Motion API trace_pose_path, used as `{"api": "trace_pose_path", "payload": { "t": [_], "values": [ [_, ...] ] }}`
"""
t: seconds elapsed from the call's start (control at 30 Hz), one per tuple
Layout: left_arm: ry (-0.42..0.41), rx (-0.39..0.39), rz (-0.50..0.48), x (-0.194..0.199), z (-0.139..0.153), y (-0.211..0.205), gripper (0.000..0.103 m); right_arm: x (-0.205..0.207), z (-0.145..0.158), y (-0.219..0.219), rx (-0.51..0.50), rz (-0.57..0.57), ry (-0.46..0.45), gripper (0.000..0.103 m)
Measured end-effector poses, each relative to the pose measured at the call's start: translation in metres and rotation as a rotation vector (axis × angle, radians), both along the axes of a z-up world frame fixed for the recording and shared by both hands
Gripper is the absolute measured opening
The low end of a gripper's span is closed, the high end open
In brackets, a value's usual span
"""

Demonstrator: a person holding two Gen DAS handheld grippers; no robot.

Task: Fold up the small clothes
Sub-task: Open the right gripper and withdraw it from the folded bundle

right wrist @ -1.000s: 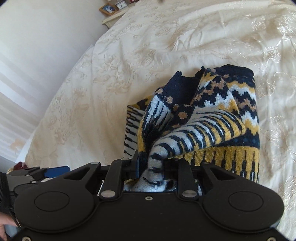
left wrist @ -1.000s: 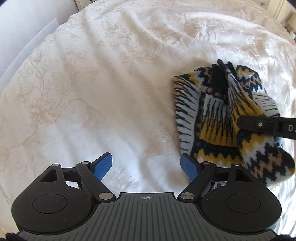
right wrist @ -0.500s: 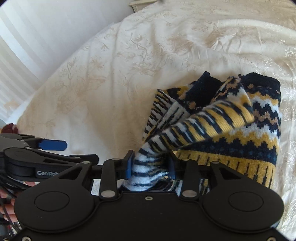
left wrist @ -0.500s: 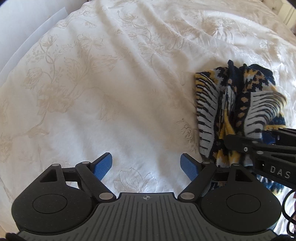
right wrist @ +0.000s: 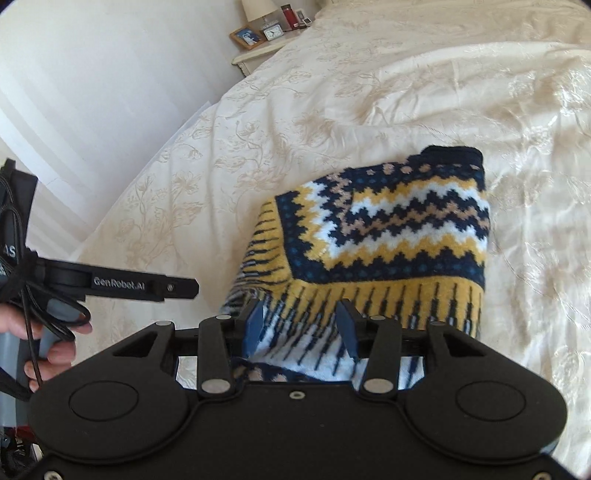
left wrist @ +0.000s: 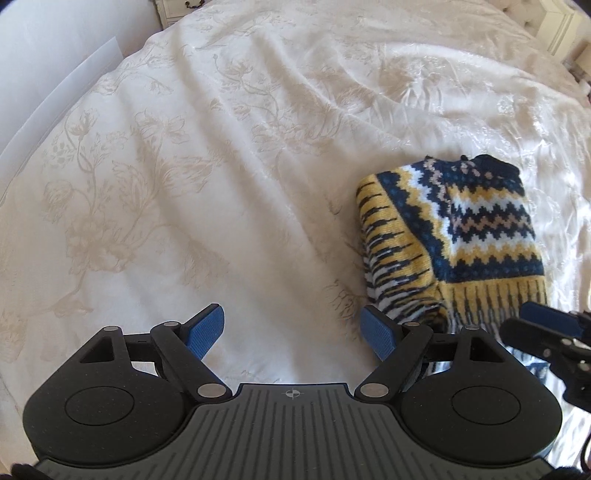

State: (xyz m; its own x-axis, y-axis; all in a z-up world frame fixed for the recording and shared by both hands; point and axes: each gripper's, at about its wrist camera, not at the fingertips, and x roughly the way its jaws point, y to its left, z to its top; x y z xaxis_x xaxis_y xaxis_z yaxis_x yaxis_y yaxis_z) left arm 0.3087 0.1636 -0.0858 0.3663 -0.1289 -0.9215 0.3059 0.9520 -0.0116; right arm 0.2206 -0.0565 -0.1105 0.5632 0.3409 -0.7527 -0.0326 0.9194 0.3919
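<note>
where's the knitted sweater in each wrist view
Left wrist view: the patterned knitted sweater lies folded at right of centre, beyond the left gripper.
Right wrist view: sweater at centre, just ahead of the right gripper.
Shared landmark: the cream floral bedspread under it.

A wide bed fills the room, spread with a cream satin bedspread (left wrist: 229,155) woven with pale floral vines and creased into soft folds. Sunlight falls brightly across it. Beside the bed stands a plain white wall (right wrist: 103,74), striped with faint bands of light. At the far corner sits a white bedside cabinet (right wrist: 255,55), carrying a wooden picture frame (right wrist: 246,37) and a small clock (right wrist: 272,33).
</note>
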Motion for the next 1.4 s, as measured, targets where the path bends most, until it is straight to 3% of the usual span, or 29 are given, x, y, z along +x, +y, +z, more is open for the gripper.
{"api": "trace_pose_path", "payload": {
  "t": [0.23, 0.5, 0.6, 0.7, 0.83, 0.9, 1.0, 1.17, 1.4],
  "values": [
    [-0.026, -0.016, -0.123, -0.006, 0.004, -0.039, 0.081, -0.028, -0.044, -0.033, -0.061, -0.082, 0.176, 0.054],
    [-0.023, 0.014, -0.200, -0.022, -0.018, -0.066, 0.081, -0.035, -0.046, -0.036, -0.047, -0.097, 0.166, 0.054],
    [0.006, 0.084, -0.188, -0.020, -0.040, -0.057, 0.081, -0.036, -0.048, -0.042, -0.028, -0.121, 0.169, 0.053],
    [0.046, 0.078, -0.168, -0.017, -0.058, -0.042, 0.081, -0.036, -0.048, -0.043, -0.026, -0.117, 0.170, 0.053],
    [0.051, 0.179, -0.151, -0.015, -0.066, -0.032, 0.077, -0.038, -0.041, -0.042, -0.041, -0.121, 0.162, 0.054],
    [0.043, 0.152, -0.102, -0.014, -0.059, -0.020, 0.075, -0.042, -0.033, -0.040, -0.050, -0.122, 0.135, 0.058],
    [0.035, 0.085, -0.040, -0.016, -0.044, -0.002, 0.075, -0.047, -0.020, -0.033, -0.080, -0.100, 0.077, 0.061],
    [-0.011, 0.061, -0.051, -0.033, -0.026, 0.003, 0.075, -0.046, -0.010, -0.015, -0.073, -0.023, -0.001, 0.063],
    [-0.021, 0.035, -0.072, -0.039, -0.023, -0.011, 0.075, -0.030, -0.039, 0.038, -0.105, 0.225, 0.016, 0.068]
  ]
}}
